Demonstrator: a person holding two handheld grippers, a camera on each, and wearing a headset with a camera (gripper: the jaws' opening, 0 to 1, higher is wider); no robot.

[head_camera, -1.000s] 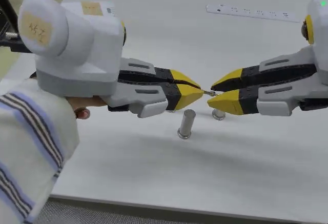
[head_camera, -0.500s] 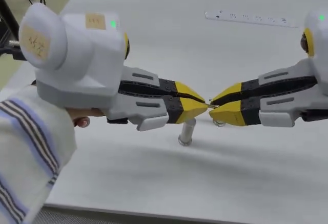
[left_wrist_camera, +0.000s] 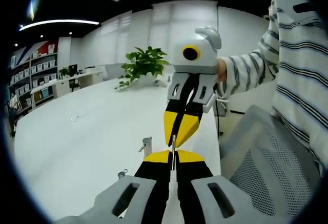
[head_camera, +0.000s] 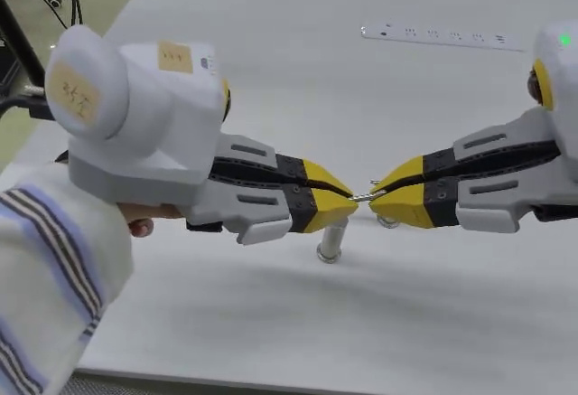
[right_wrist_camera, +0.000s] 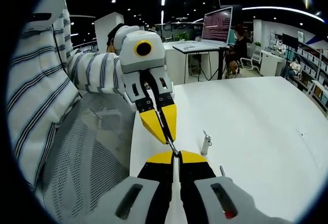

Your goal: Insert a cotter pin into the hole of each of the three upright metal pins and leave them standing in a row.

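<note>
Pinching cotter pin (head_camera: 363, 197), left gripper (head_camera: 349, 200), right gripper (head_camera: 377, 195), open table (head_camera: 271, 79) beyond

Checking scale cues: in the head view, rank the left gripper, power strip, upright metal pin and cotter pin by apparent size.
left gripper (nearest the camera, which inflates it)
power strip
upright metal pin
cotter pin, a sliver between the gripper tips

In the head view, the upright metal pin (head_camera: 330, 239) toward the near edge of the workbench (head_camera: 271, 79) has its top hidden behind the yellow tips of the left gripper (head_camera: 349, 199). A second pin (head_camera: 388, 222) peeks out as a sliver under the right gripper (head_camera: 376, 192), whose body is cut off by the picture's right edge. The cotter pin (head_camera: 364, 196) between the tips is too small for its shape to be told.
</note>
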